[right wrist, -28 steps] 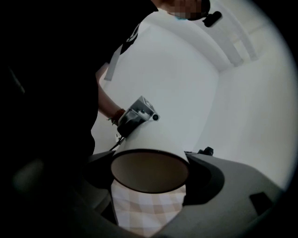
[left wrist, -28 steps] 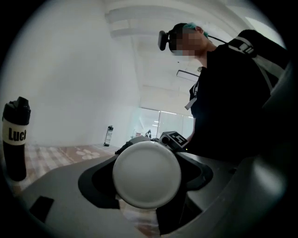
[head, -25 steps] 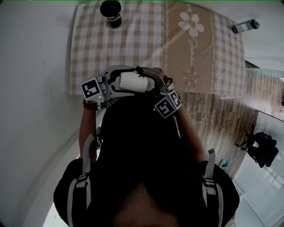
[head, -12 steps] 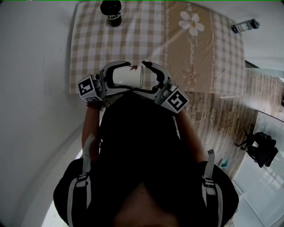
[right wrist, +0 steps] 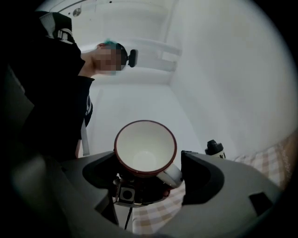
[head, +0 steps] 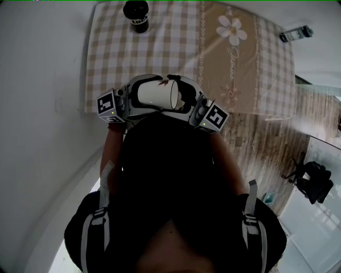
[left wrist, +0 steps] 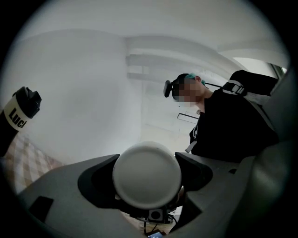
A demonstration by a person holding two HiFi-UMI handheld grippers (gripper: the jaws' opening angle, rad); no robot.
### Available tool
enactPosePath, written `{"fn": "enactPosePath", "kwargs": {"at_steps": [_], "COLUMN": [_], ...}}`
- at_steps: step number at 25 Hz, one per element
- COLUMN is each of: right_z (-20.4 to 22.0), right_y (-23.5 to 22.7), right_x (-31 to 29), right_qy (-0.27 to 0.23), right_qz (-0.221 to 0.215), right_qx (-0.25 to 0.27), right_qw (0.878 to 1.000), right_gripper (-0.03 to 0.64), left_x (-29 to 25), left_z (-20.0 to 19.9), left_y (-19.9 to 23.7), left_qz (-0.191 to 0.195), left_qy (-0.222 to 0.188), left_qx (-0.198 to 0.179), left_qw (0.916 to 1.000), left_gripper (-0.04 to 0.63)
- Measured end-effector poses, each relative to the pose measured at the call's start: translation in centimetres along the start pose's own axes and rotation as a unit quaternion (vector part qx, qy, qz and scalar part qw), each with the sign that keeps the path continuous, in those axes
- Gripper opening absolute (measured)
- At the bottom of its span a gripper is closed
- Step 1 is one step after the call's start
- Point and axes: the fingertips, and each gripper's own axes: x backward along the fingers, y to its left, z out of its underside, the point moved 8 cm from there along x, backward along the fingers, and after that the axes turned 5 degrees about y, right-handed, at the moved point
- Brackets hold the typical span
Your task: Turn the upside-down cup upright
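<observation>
Over the near edge of the surface [head: 176,48], my left gripper [left wrist: 146,174] is clamped on the cup [head: 155,94], which is sideways in mid-air, mouth facing right. Right gripper [right wrist: 146,160] straddles the rim, its 2 jaws apart. Looks ceramic: stiff, slick, chippable. I'd pinch the body, not the handle.

On my left gripper [left wrist: 146,173] the cup [head: 154,93] plugs the whole gap between the fingers [left wrist: 100,176]. Its mouth sits between the fingers of my right gripper [right wrist: 148,167], the handle [right wrist: 170,175] crowding one side. Past the fingertips, open checked table [head: 176,48]; one black bottle [head: 137,15] stands well beyond, leftward.
</observation>
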Motion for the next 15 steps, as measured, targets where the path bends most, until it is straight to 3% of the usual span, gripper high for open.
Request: {"fn": "enactPosePath", "kwargs": {"at_steps": [6, 10, 15], "right_z": [-0.1, -0.1, 0.9], "right_y": [-0.9, -1.4, -1.6], "right_x": [0.2, 0.7, 1.6], "right_qy": [0.023, 0.063, 0.150], "right_qz": [0.002, -0.006, -0.019], "right_qx": [0.032, 0.054, 0.093], "right_qw": [0.999, 0.997, 0.984], "right_gripper": [0.405, 0.396, 0.391], "left_x": [0.1, -0.1, -0.8], "left_z": [0.4, 0.9, 2.1], "left_y": [1.1, 1.8, 2.2], "left_qz": [-0.002, 0.002, 0.031], "left_qy": [0.022, 0.094, 0.187], "left_qx": [0.010, -0.003, -0.024], "left_qw": [0.9997, 0.9956, 0.9816], "left_gripper": [0.377, 0.374, 0.374]}}
